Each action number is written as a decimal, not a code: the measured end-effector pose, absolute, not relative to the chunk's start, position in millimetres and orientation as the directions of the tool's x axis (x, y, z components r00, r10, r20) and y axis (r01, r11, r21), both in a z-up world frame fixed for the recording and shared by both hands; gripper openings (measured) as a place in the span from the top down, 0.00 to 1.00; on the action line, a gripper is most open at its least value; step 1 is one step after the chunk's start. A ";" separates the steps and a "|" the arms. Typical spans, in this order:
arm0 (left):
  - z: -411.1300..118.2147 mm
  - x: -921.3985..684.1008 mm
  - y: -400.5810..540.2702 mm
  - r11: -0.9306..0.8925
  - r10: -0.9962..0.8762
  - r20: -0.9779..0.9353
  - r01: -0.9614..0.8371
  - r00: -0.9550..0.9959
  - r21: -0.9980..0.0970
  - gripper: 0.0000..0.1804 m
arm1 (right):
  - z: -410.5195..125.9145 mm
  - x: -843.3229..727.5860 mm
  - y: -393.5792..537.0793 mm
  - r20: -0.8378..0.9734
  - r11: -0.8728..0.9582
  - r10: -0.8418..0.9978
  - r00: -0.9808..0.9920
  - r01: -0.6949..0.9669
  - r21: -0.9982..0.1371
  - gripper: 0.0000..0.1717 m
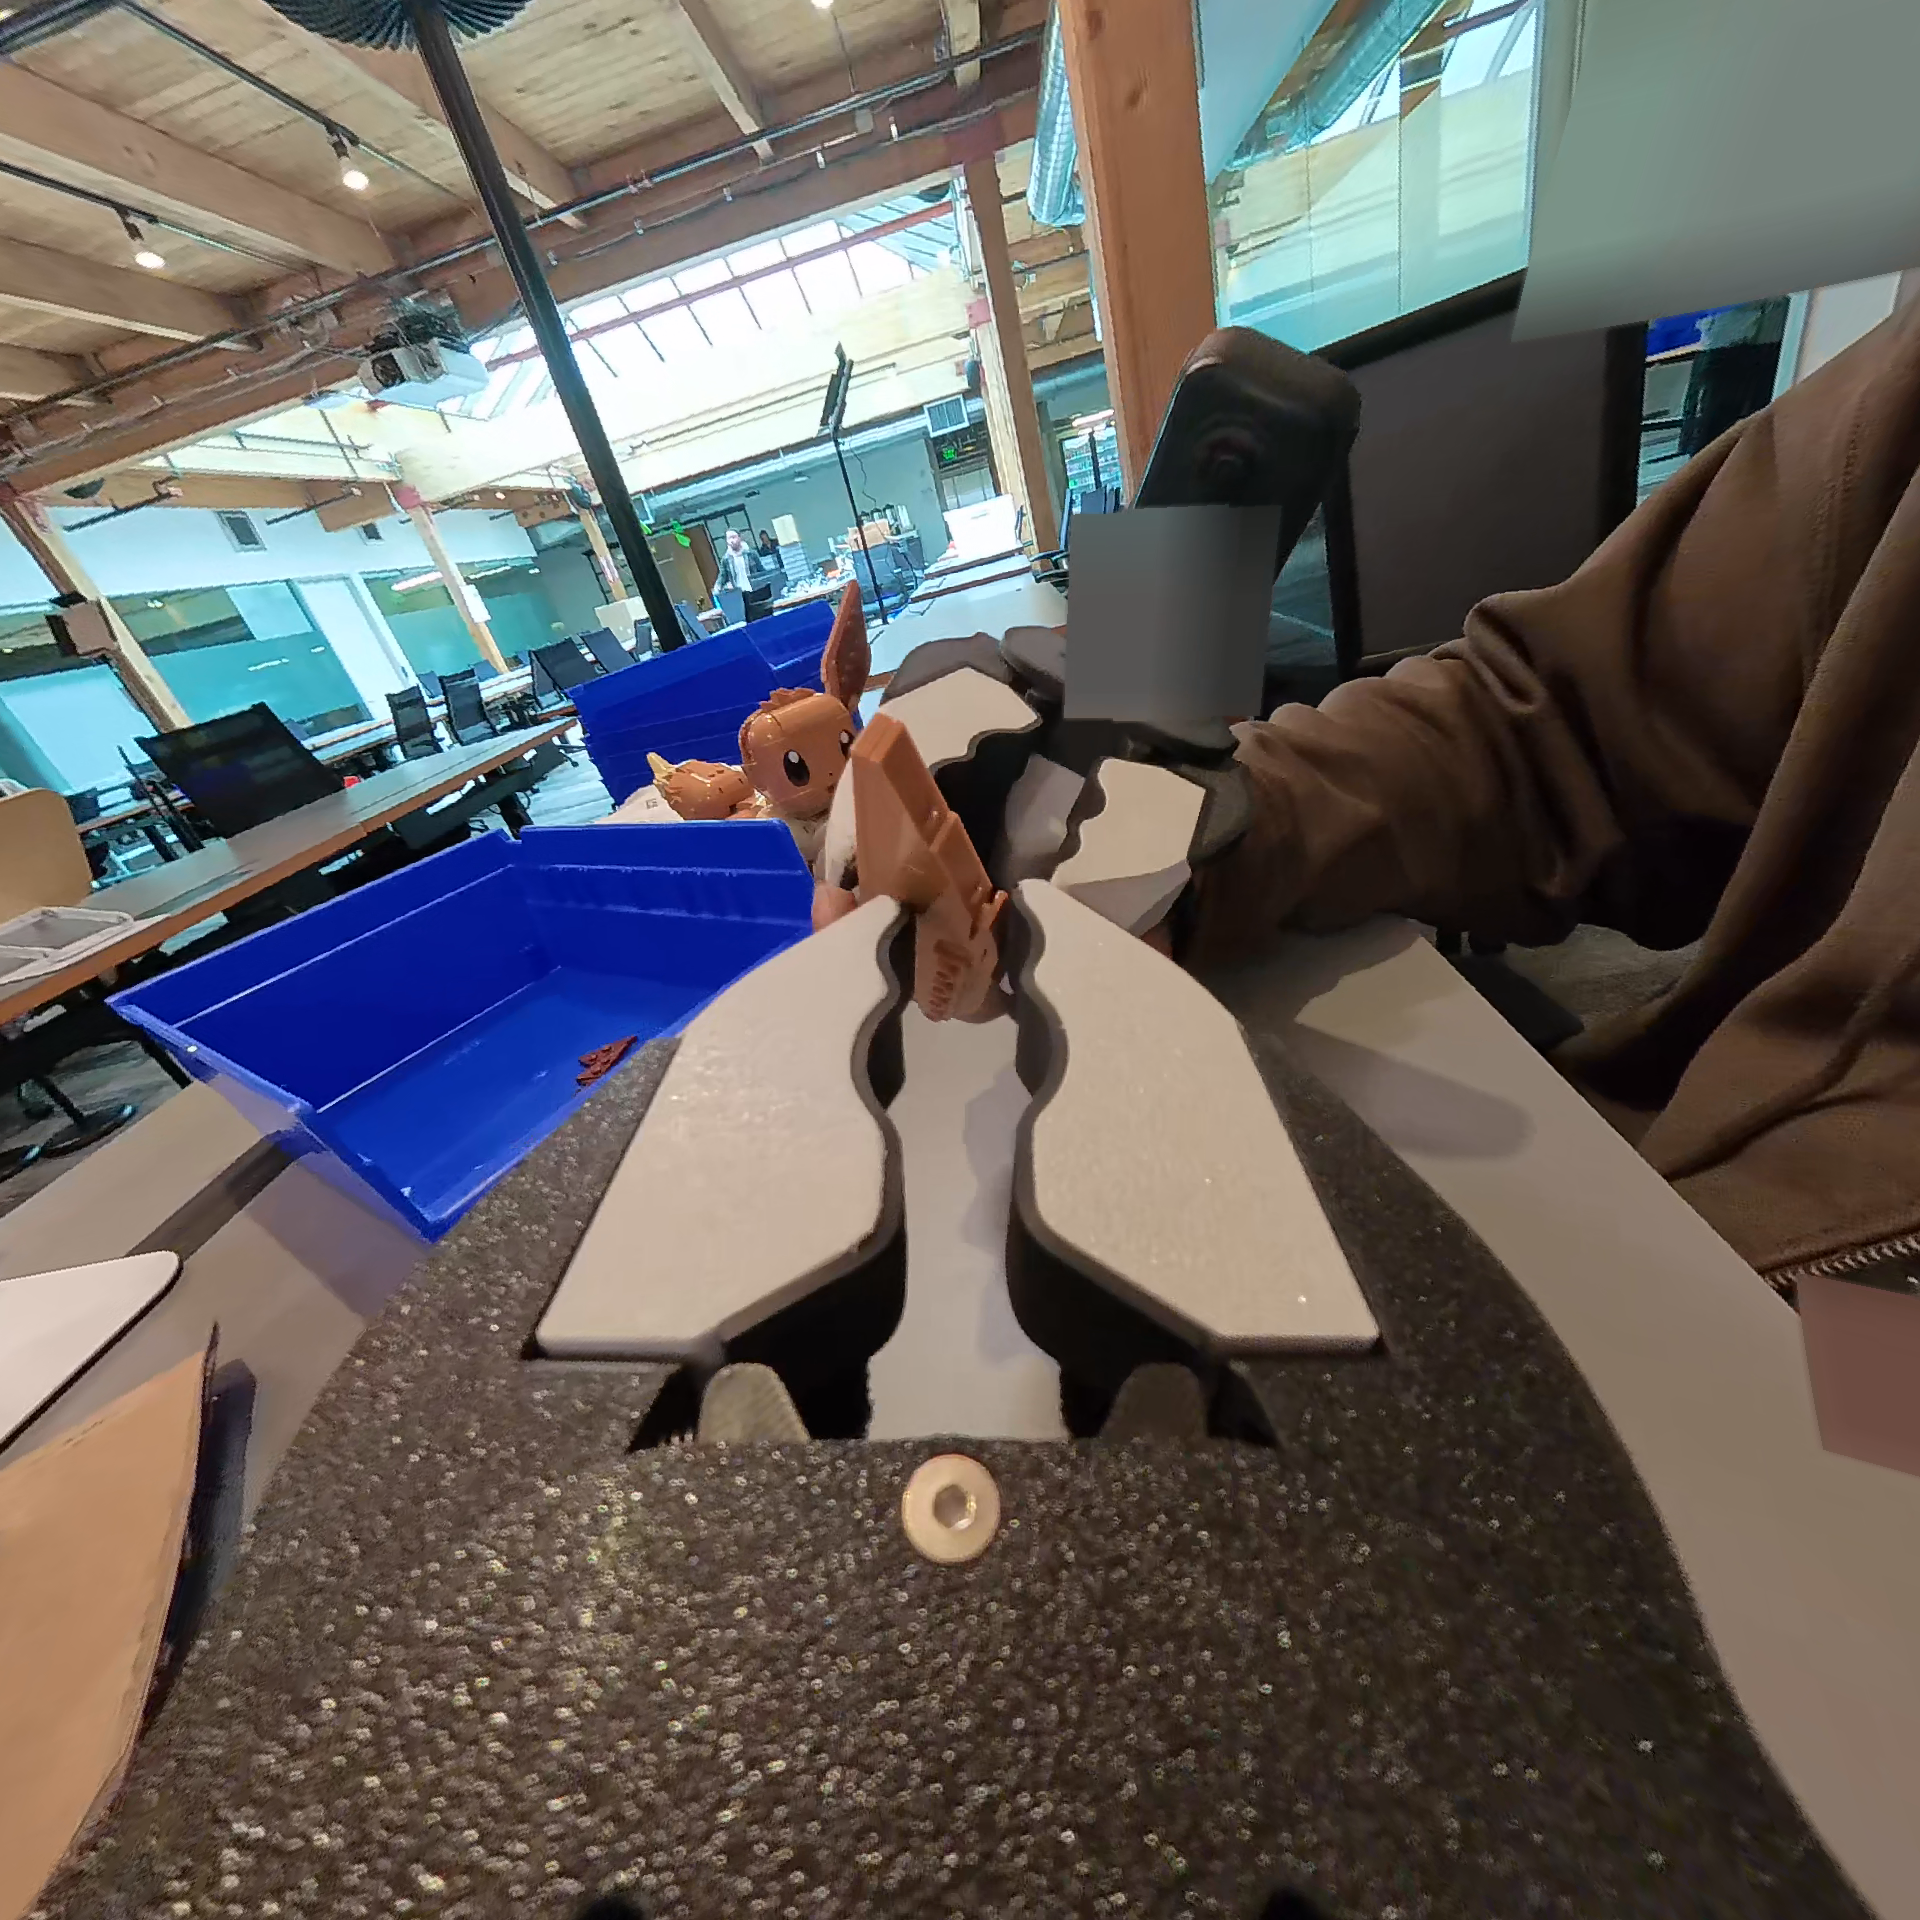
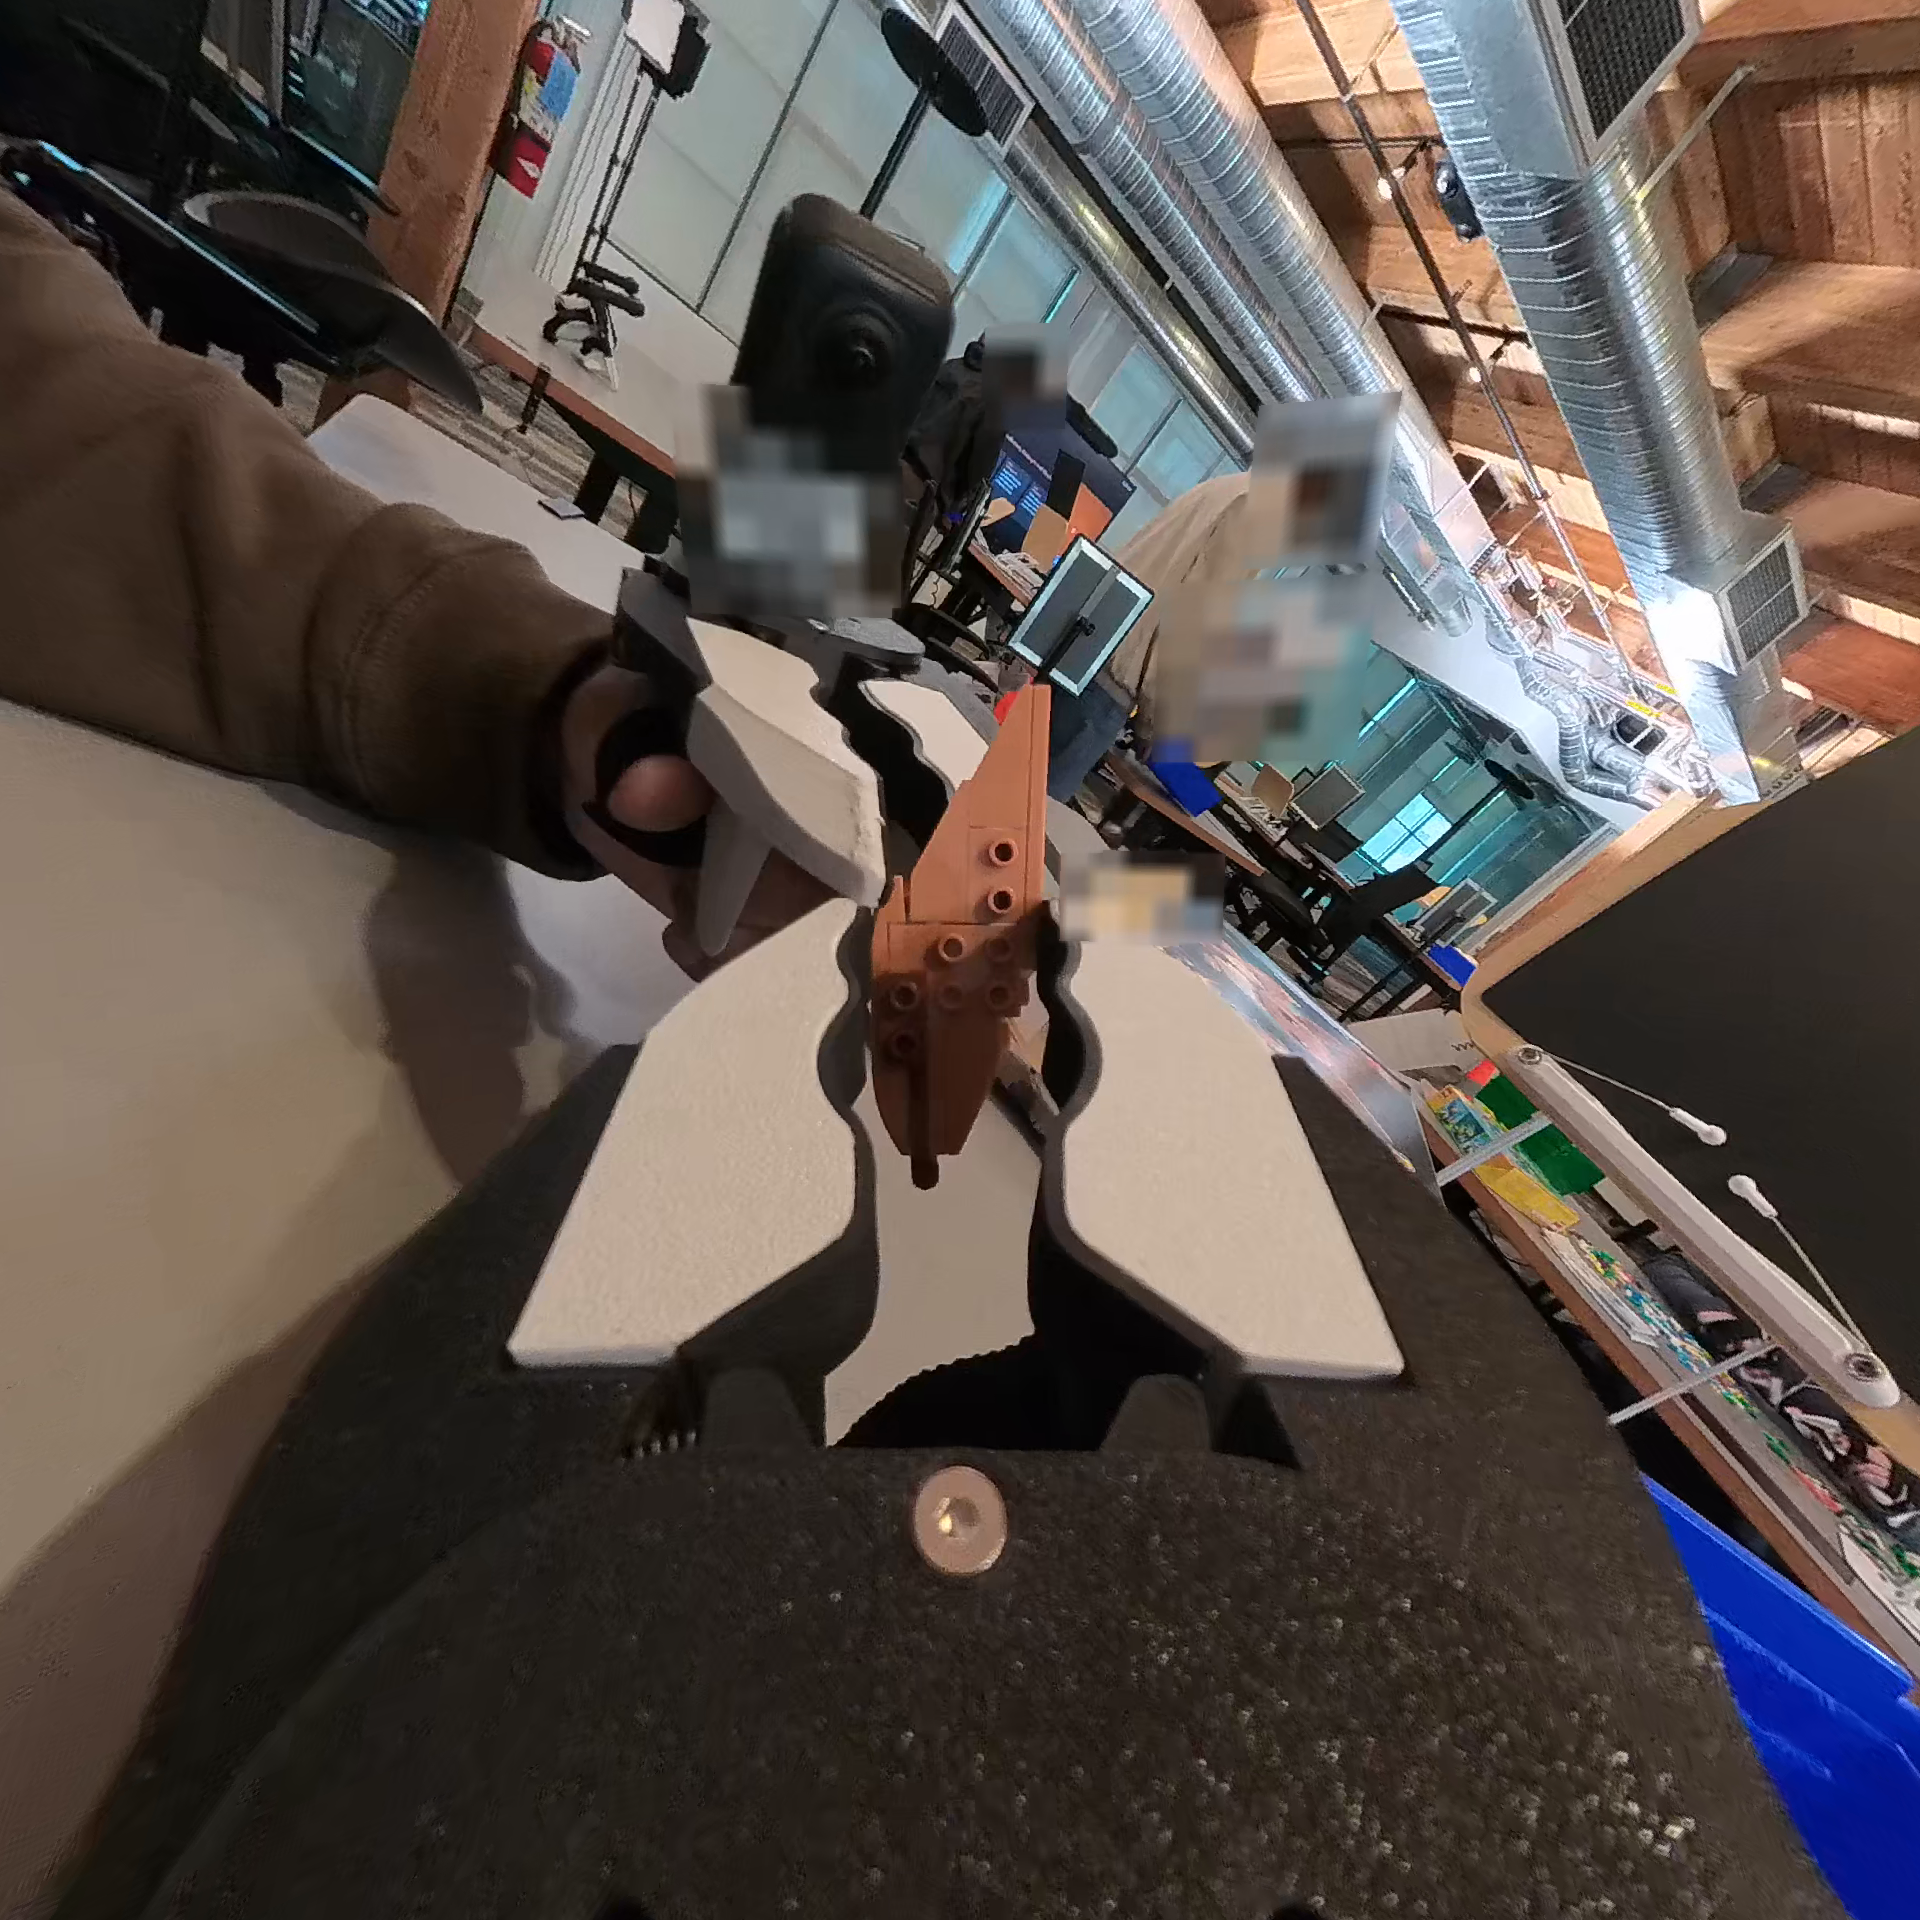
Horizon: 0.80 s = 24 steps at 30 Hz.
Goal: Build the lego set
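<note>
While right gripper (image 2: 951,971) clamps brown brick piece (image 2: 951,997), left gripper (image 1: 956,935) pinches same piece's edge, nr blue bin (image 1: 416,997).

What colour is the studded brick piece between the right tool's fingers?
The brick piece is light brown, shading to darker brown at its lower end. It shows best in the right wrist view.

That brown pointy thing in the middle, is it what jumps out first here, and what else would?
Yes: a brown brick-built wedge piece sits pinched in the right gripper, with the left gripper closing around its other end. Behind it stands a brown brick-built toy animal, beside an open blue bin on the table's left.
</note>
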State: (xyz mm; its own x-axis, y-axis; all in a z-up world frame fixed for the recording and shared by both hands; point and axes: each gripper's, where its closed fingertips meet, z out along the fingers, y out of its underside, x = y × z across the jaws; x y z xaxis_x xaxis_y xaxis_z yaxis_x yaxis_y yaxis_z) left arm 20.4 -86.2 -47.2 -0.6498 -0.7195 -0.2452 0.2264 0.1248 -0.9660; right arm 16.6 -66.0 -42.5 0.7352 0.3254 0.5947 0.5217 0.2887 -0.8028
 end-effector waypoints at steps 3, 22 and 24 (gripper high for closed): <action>-49.1 21.8 -85.5 0.140 -0.723 -0.246 0.213 -0.645 -0.967 0.91 | -43.5 18.1 -64.9 0.597 0.278 0.320 0.735 0.530 -0.801 0.83; -50.2 27.5 -81.1 0.083 -0.750 -0.152 0.136 -0.644 -0.987 0.94 | -40.5 27.2 -57.4 0.693 0.234 0.188 0.696 0.653 -0.720 0.83; -48.7 30.7 -77.8 0.045 -0.765 -0.103 0.107 -0.635 -0.993 0.93 | -38.9 31.1 -54.1 0.743 0.204 0.109 0.661 0.716 -0.667 0.83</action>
State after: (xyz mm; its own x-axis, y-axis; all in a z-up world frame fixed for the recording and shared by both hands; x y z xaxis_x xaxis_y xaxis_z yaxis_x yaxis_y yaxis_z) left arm 30.7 -77.8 -48.7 -0.6351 -0.7655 -0.1030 0.1073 0.0446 -0.9932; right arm 31.1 -54.1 -38.9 0.6609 0.1092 0.7425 0.7161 0.2043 -0.6674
